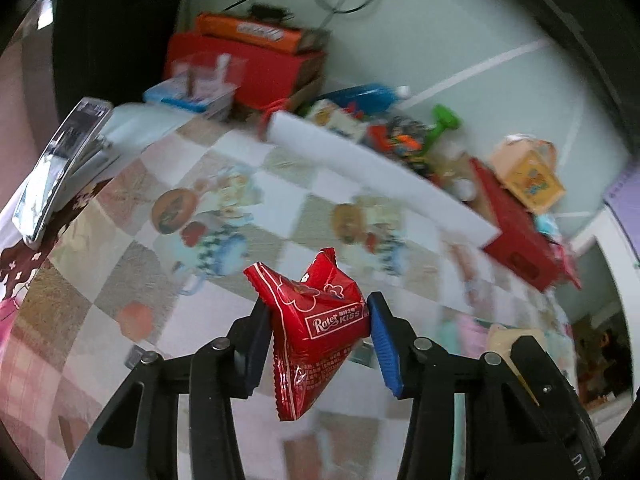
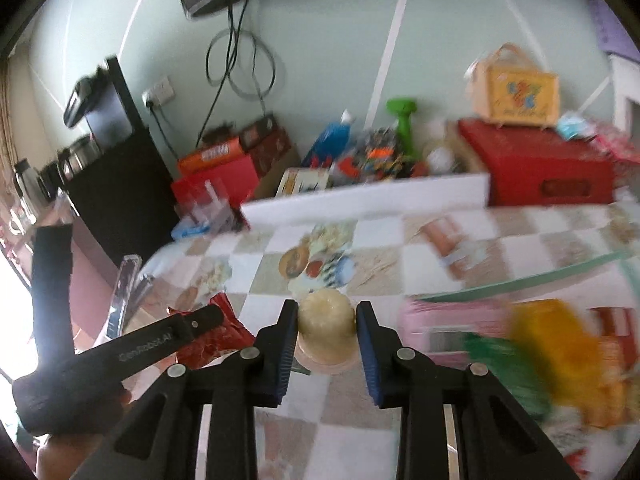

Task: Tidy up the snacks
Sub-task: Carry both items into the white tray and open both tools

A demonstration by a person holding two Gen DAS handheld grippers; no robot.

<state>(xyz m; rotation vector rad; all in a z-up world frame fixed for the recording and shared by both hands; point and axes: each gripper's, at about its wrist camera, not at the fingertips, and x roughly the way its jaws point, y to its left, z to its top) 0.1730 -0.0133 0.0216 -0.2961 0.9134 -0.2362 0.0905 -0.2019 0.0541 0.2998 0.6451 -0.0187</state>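
Observation:
My left gripper (image 1: 318, 306) is shut on a red snack packet (image 1: 320, 328) with white print, holding it above the checked tablecloth (image 1: 120, 248). The packet's lower end hangs down between the fingers. My right gripper (image 2: 326, 312) is shut on a small pale yellow pudding cup (image 2: 326, 330), its blue pads pressed on both sides. In the right wrist view the same red packet (image 2: 224, 336) shows at the lower left, partly behind a black finger (image 2: 192, 326) of the left gripper, held by a person's hand in a dark sleeve (image 2: 52, 280).
A long white box (image 1: 360, 160) lies across the far table edge. Beyond it stand red boxes (image 2: 536, 172), a yellow carton (image 2: 516, 92), a blue bottle (image 2: 332, 136) and toys. Blurred pink (image 2: 452, 320) and yellow (image 2: 568, 352) packets lie at the right. A clear case (image 1: 56, 172) sits at the left.

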